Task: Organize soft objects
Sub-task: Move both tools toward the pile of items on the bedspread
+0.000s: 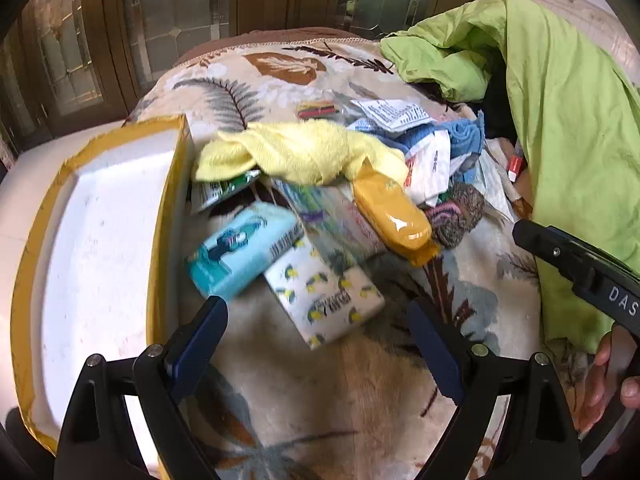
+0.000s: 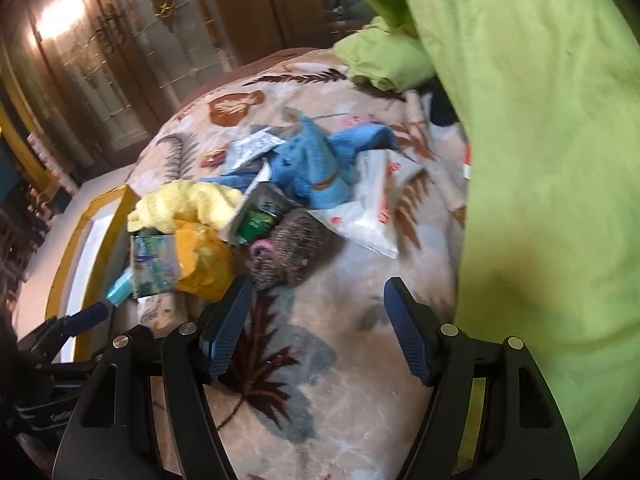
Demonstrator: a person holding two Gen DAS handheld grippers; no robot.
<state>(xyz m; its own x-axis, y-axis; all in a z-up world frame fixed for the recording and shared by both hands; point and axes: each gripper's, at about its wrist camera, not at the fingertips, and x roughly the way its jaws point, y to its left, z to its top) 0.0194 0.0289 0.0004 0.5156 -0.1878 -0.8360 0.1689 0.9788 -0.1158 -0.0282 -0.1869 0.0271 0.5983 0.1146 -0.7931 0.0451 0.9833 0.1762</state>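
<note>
A heap of soft things lies on a leaf-patterned blanket (image 1: 320,380): a yellow cloth (image 1: 304,152), a blue cloth (image 1: 460,136), a teal tissue pack (image 1: 240,248), a lemon-print tissue pack (image 1: 332,300), a mustard-yellow packet (image 1: 392,208) and a grey knitted roll (image 1: 456,212). My left gripper (image 1: 316,320) is open and empty, just short of the two tissue packs. My right gripper (image 2: 316,300) is open and empty, its left finger close to the grey knitted roll (image 2: 288,256). The blue cloth (image 2: 316,168) and yellow cloth (image 2: 180,204) lie beyond it.
A white foam tray with a yellow rim (image 1: 100,240) sits left of the heap, seemingly empty. A big lime-green sheet (image 1: 560,120) hangs on the right and fills the right wrist view's right side (image 2: 540,200). Wooden glass-panel doors (image 1: 160,20) stand behind.
</note>
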